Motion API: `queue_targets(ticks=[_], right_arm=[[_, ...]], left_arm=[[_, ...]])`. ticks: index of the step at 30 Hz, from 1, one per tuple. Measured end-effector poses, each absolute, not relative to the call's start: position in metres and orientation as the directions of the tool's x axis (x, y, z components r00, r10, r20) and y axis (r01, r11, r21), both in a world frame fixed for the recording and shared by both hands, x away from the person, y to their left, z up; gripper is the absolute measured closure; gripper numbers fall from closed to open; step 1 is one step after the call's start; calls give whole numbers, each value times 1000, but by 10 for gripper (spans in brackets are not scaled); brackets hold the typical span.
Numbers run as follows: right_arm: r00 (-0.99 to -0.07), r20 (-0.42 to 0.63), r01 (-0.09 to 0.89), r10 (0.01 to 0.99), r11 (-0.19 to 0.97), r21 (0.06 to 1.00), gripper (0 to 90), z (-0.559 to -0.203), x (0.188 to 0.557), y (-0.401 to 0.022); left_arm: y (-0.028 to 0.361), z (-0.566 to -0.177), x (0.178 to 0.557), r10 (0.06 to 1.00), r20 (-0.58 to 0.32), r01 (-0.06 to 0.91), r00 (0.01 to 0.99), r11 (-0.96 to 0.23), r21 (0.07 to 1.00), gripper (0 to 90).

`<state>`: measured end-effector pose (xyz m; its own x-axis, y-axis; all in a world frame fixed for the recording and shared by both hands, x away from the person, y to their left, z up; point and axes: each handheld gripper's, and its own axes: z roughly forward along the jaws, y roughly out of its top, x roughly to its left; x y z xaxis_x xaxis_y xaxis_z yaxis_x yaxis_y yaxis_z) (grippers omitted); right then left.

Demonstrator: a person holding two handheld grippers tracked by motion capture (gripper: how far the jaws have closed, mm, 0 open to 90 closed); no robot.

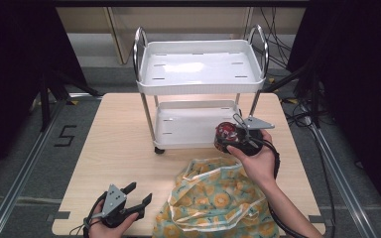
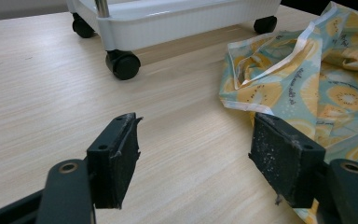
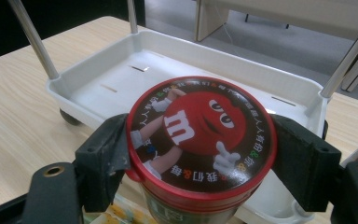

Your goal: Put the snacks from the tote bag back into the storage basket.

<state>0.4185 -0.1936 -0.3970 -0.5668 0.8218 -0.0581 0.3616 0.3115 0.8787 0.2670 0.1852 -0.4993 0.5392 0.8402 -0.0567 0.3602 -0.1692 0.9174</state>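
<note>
My right gripper [image 1: 230, 135] is shut on a round M&M's tub [image 3: 200, 140] with a red lid; its pads [image 3: 109, 154] press the tub's two sides just under the lid. It holds the tub [image 1: 226, 133] upright at the right front corner of the white cart's lower tray [image 1: 178, 124]. My left gripper [image 1: 140, 195] stands open low over the table's near left part, with nothing between its pads [image 2: 121, 158]. A fruit-print cloth bag [image 1: 218, 198] lies crumpled on the table to its right, and its edge [image 2: 279, 74] reaches close to the right pad.
The white two-tier cart [image 1: 198, 84] with chrome posts stands at the table's far middle; its upper tray [image 1: 198, 67] holds nothing. Its black castors [image 2: 123, 64] rest on the wooden table [image 1: 114, 148]. Cables and dark frames surround the table.
</note>
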Motion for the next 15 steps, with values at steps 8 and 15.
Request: queue_targets(ticks=[8, 15], right_arm=[[-557, -35, 372, 830, 287, 882, 261, -399, 423, -192], [-558, -15, 402, 830, 286, 870, 260, -399, 424, -190]], left_arm=[[184, -501, 268, 840, -77, 364, 536, -149, 919, 315], [185, -500, 269, 836, -58, 357, 546, -169, 919, 314]])
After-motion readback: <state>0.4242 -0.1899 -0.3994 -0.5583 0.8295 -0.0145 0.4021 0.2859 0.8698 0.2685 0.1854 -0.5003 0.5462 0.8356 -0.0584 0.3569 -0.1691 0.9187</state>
